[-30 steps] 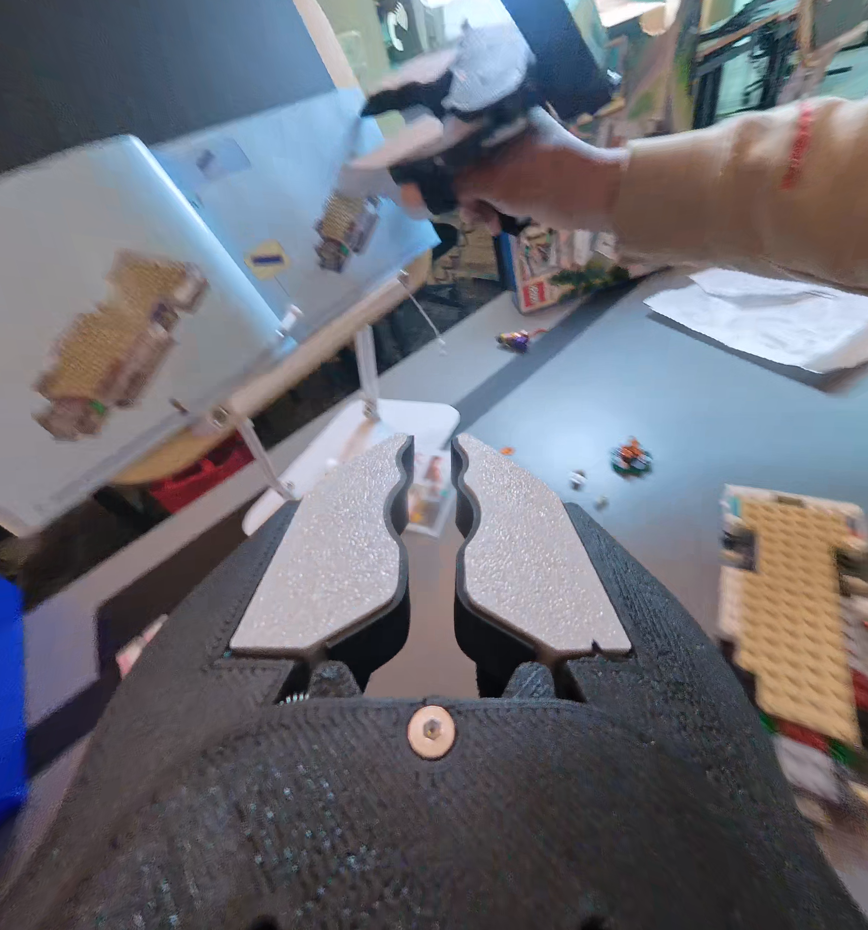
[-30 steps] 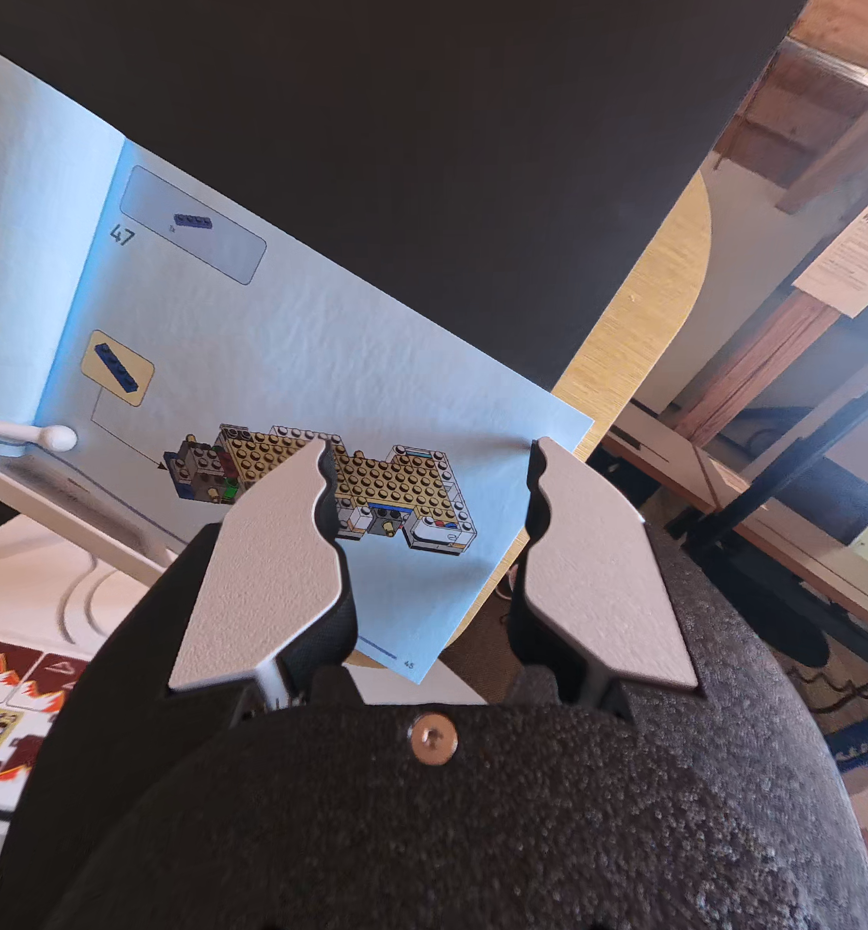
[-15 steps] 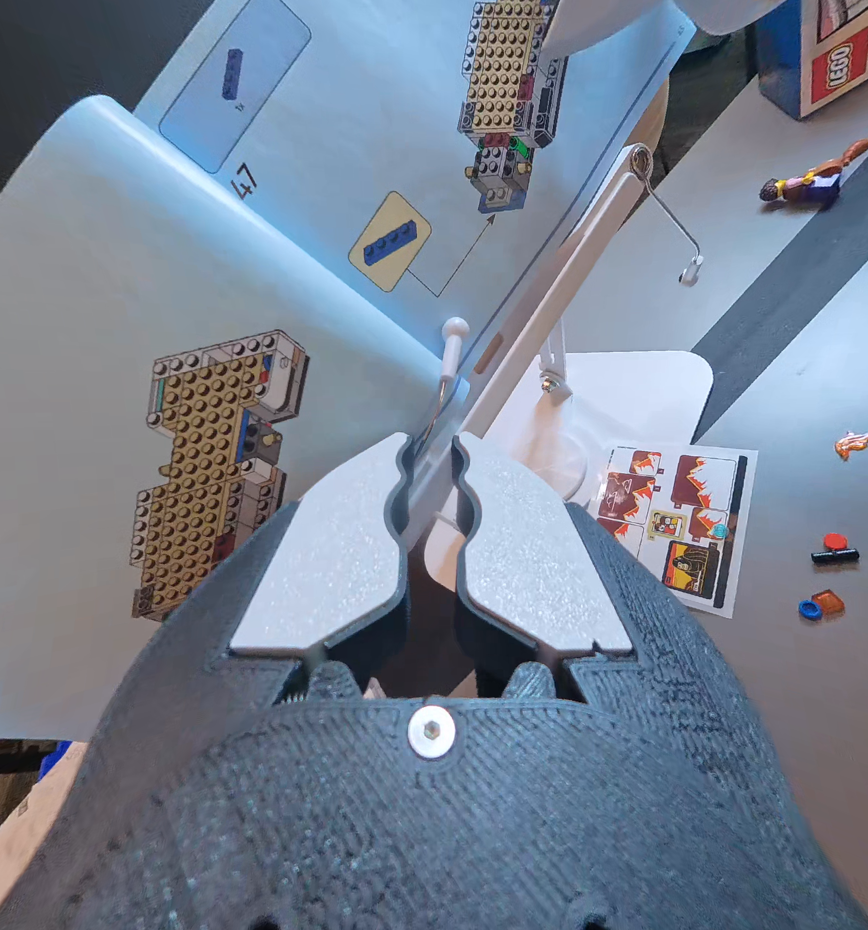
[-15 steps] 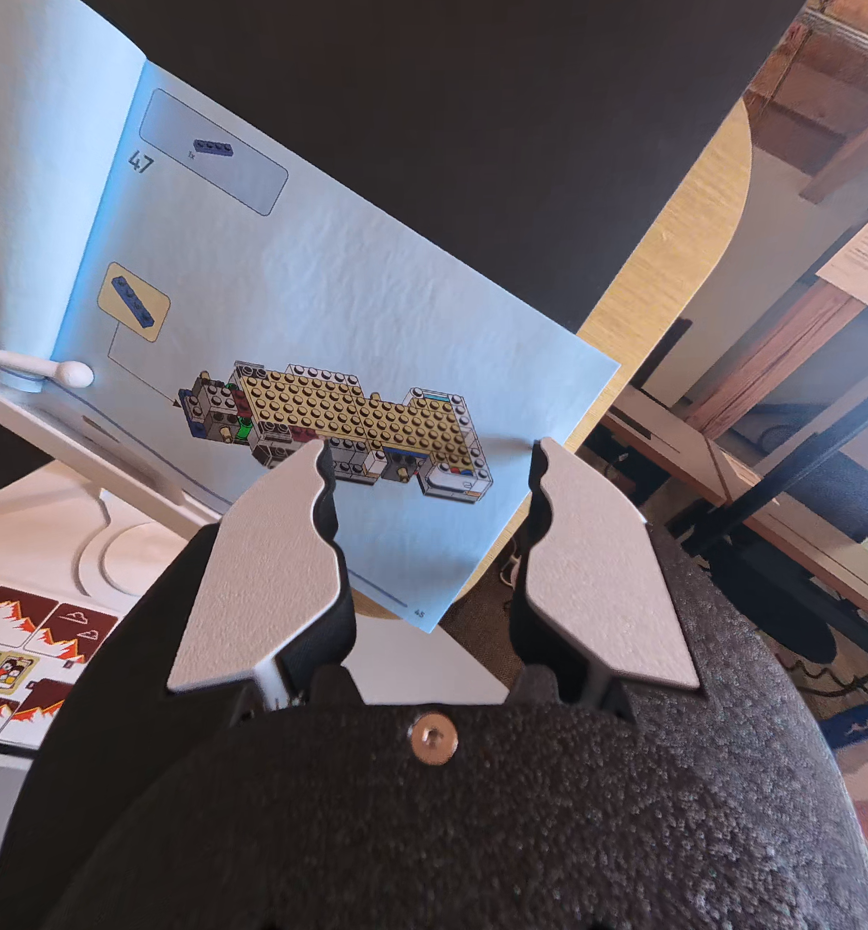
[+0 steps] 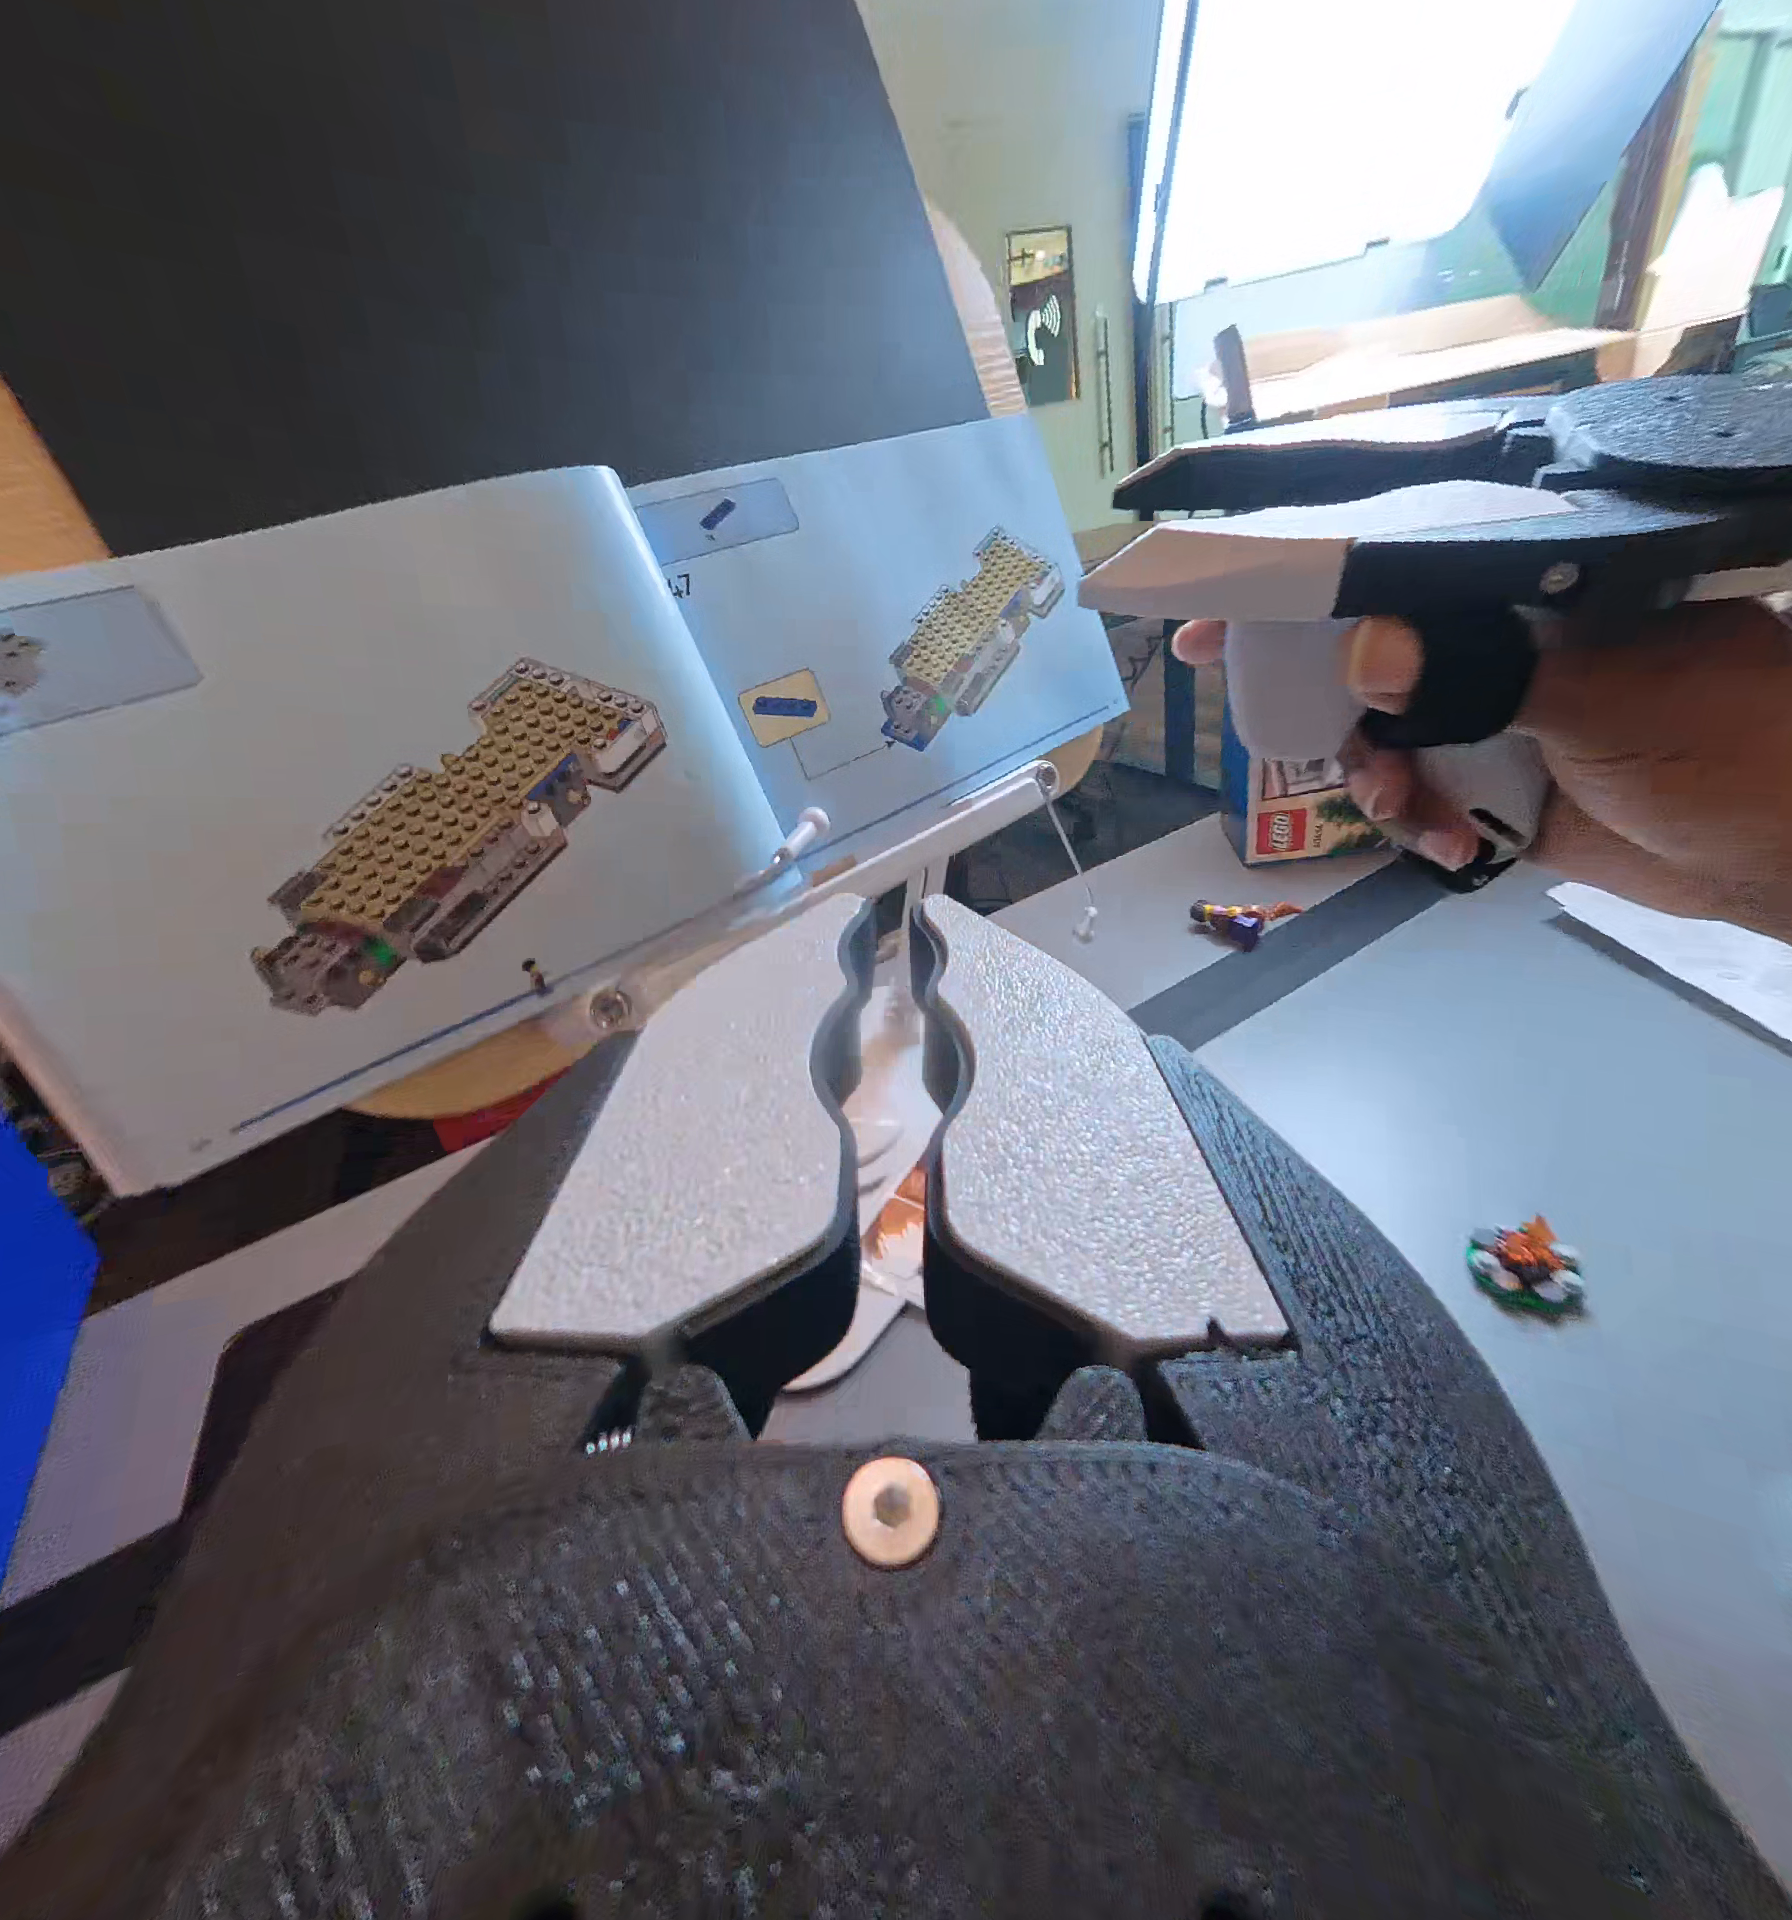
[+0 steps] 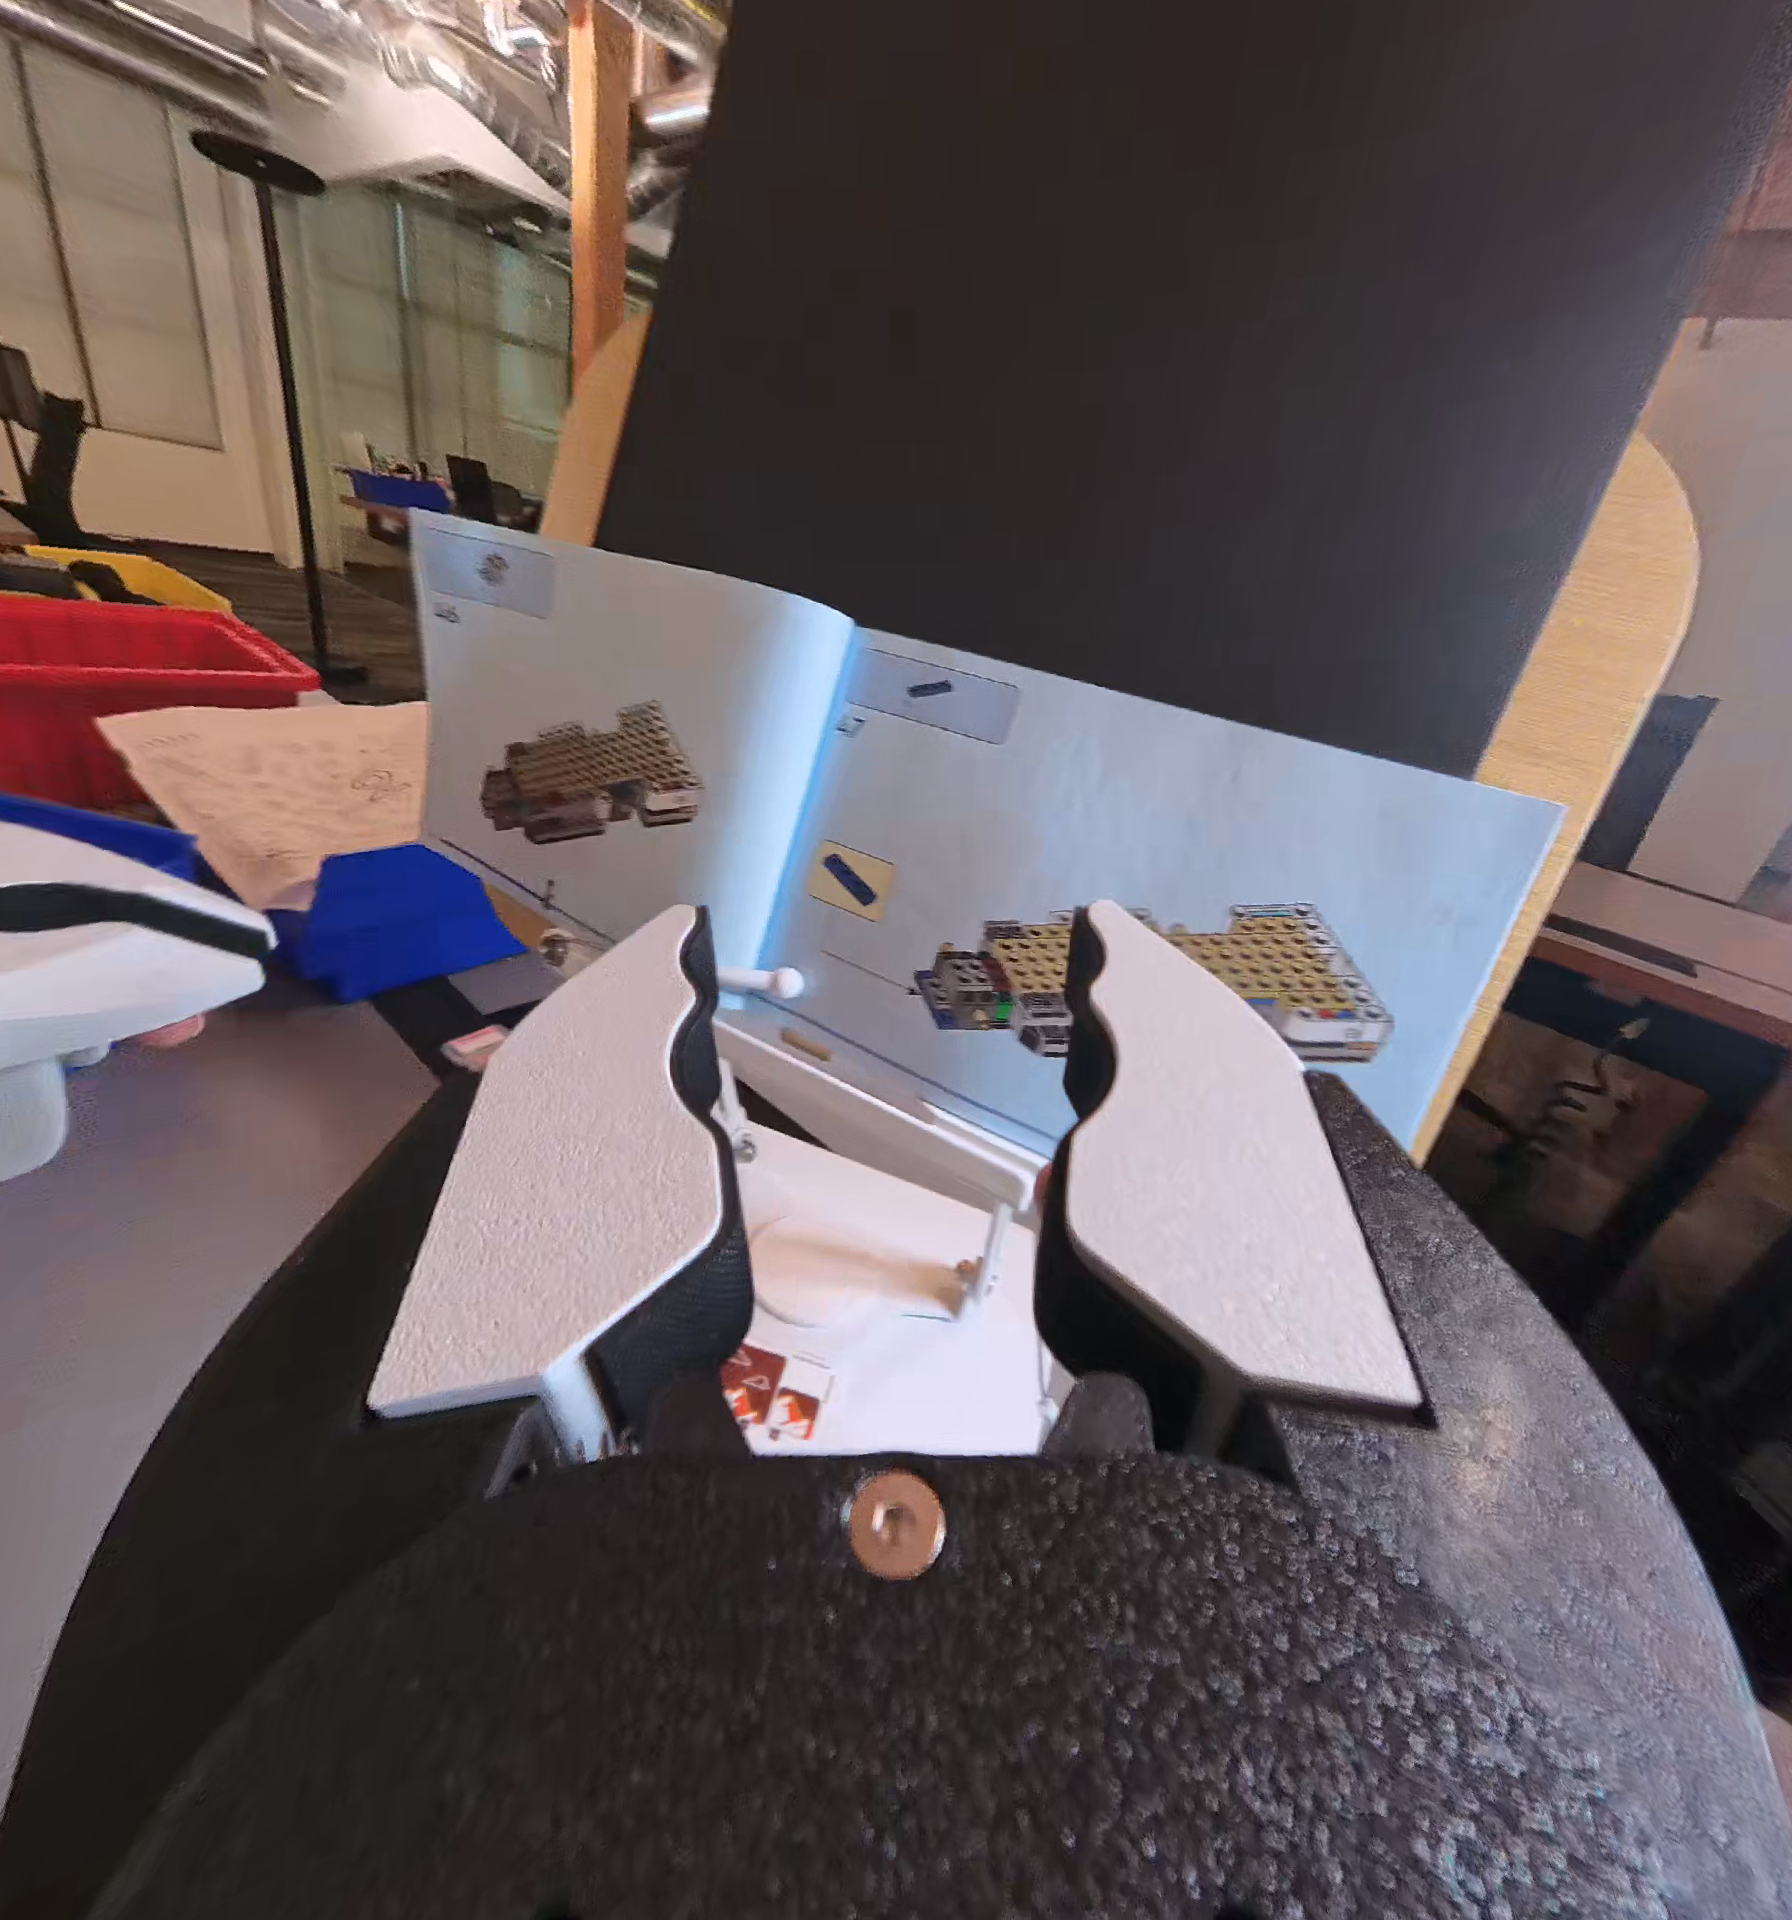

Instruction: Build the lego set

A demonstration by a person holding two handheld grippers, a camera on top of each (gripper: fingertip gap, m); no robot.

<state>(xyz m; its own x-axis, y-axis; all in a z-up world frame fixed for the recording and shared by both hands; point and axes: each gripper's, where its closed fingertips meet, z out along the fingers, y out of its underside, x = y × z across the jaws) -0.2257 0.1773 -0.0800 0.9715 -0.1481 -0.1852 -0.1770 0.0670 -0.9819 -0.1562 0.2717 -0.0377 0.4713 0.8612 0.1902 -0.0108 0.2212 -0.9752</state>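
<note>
Pale-blue paper instruction booklet (image 6: 1131, 831) lies open on its white metal stand (image 5: 933, 826), and both views now sit farther back from it than half a second ago. The left gripper (image 5: 894, 914) has narrowed to a slit; the right gripper (image 6: 890, 914) gapes wide, gripping nothing. Blur smears the printed pages, and the left gripper's fingers hide the stand's base.

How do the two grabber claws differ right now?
The left gripper has its fingers nearly together with nothing between them; the right gripper stands wide open, also bare. The left sits low before the white book stand; the right is level with the instruction booklet. Both have black bodies and pale textured finger plates.
</note>
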